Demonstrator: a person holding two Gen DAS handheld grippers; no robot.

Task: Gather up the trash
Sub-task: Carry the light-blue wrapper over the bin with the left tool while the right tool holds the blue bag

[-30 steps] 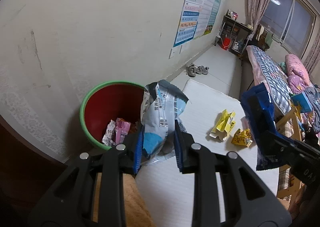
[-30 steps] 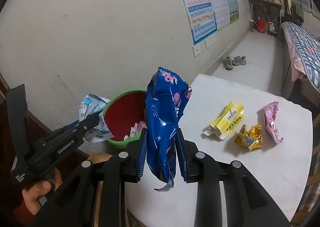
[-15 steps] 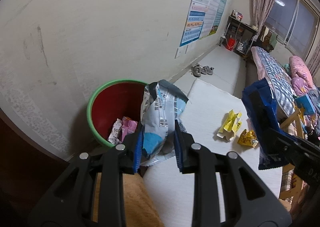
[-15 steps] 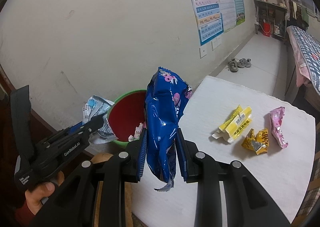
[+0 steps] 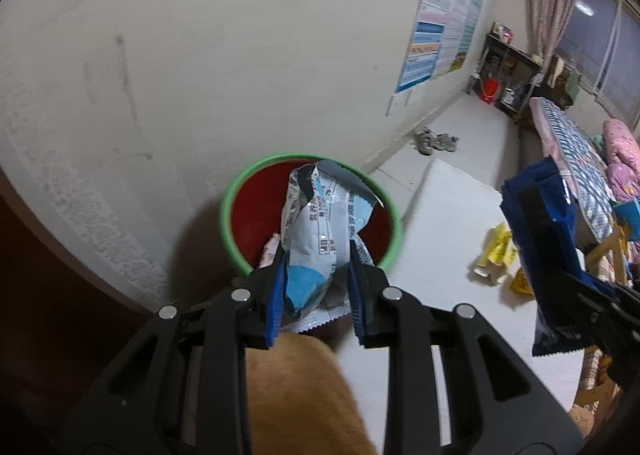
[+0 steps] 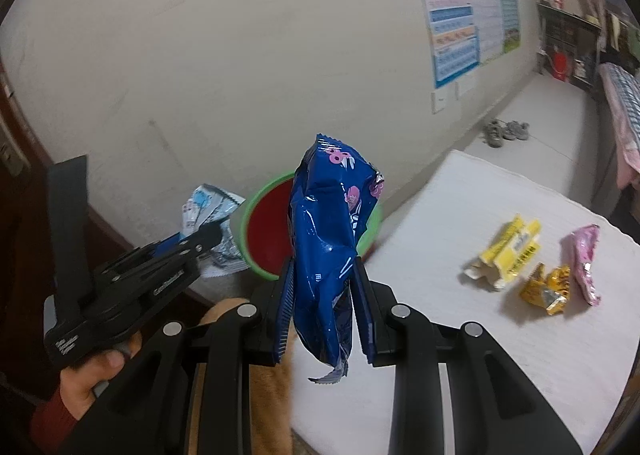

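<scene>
My left gripper is shut on a white and light-blue snack bag and holds it right over the red bin with a green rim. My right gripper is shut on a dark blue snack bag, held upright beside the bin. The left gripper with its bag also shows in the right wrist view, and the blue bag shows in the left wrist view. Some wrappers lie at the bin's bottom.
On the white table lie a yellow wrapper, a crumpled gold wrapper and a pink wrapper. A wall stands behind the bin. Shoes lie on the floor. A bed is at the right.
My left gripper has moved left so its white bag now hangs over the bin's opening. My right gripper with the blue bag has moved closer to the bin.
</scene>
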